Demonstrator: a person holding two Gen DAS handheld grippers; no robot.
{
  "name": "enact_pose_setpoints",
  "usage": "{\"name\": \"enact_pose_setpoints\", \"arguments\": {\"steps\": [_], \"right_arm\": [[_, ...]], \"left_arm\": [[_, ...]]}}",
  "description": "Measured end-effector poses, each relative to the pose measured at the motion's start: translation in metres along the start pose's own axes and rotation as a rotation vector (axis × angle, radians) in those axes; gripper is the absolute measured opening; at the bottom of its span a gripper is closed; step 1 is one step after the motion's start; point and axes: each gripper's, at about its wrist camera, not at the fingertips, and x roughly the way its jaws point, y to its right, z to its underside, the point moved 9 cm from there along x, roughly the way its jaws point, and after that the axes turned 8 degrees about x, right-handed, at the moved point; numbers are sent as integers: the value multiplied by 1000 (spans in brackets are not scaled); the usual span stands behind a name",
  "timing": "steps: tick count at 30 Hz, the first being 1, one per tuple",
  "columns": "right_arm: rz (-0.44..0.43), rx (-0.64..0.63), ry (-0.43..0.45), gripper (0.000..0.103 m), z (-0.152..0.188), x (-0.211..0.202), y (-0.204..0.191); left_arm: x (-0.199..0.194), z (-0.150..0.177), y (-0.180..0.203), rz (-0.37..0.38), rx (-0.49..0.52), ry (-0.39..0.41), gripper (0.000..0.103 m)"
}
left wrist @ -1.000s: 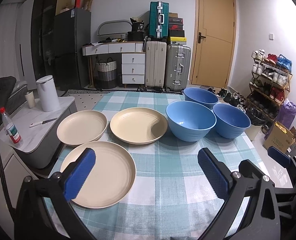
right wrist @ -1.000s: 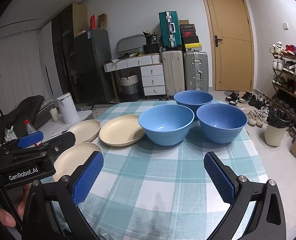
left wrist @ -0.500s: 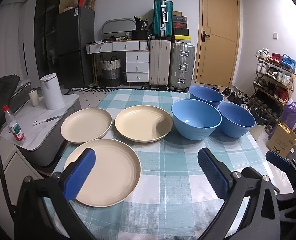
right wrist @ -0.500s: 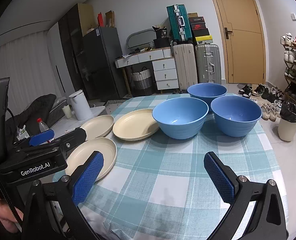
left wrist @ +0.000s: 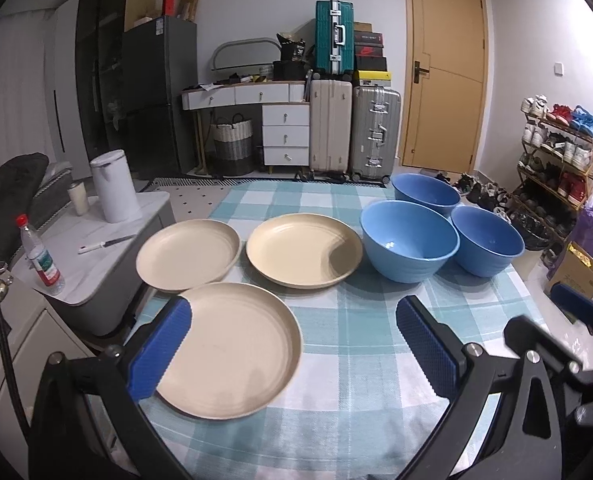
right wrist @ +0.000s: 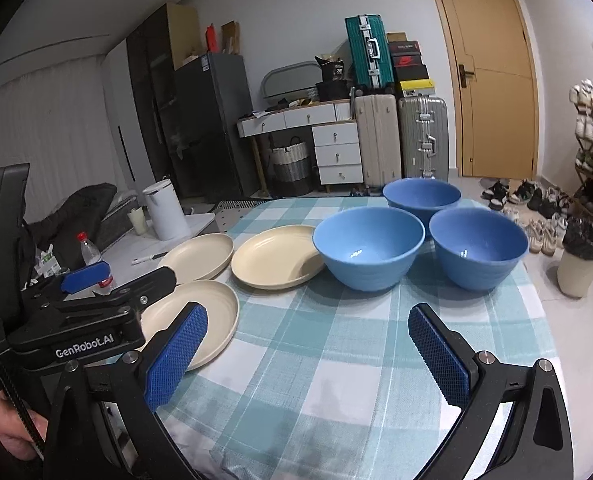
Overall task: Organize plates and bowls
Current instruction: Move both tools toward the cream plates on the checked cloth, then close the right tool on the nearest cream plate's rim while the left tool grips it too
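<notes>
Over on the far left a grey side cabinet (left wrist: 96, 248) stands beside the table, carrying a water bottle (left wrist: 40, 256) with a red cap, a white kettle (left wrist: 114, 186) and a small knife (left wrist: 106, 243). The table itself wears a teal checked tablecloth (left wrist: 352, 344).

On its left half sit three cream plates, none stacked. The near plate (left wrist: 228, 350) lies closest to the front edge; behind it are the far-left plate (left wrist: 188, 255) and, just beside that one, the middle plate (left wrist: 304, 255). The near plate's far rim seems to meet the far-left plate's rim, though I cannot tell whether they touch.

The left gripper (left wrist: 292, 346) hovers low over the near plate, its blue pads spread wide with nothing between them; its left pad overlaps that plate's left rim in the wrist view. A hand (right wrist: 12, 432) shows at the lower left of the right wrist view, wrapped round the left gripper's handle.

To the right of the plates come three blue bowls, upright and clustered: the front-left bowl (left wrist: 410, 247) just beside the middle plate, the front-right bowl (left wrist: 488, 240) next to it, and the back bowl (left wrist: 426, 194) behind the pair.

The right gripper (right wrist: 308, 350) hangs over bare cloth in front of the bowls, fingers parted wide and empty.
</notes>
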Motion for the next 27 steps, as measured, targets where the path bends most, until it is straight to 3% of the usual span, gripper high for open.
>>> {"name": "enact_pose_setpoints", "arguments": {"steps": [14, 21, 27], "right_arm": [[0, -20, -47, 102, -7, 22, -11], [-97, -125, -40, 102, -35, 35, -58], [-186, -250, -77, 102, -72, 68, -112]], "left_arm": [[12, -2, -22, 10, -24, -22, 103], [22, -3, -65, -28, -82, -46, 103], [35, -8, -124, -74, -136, -68, 103]]}}
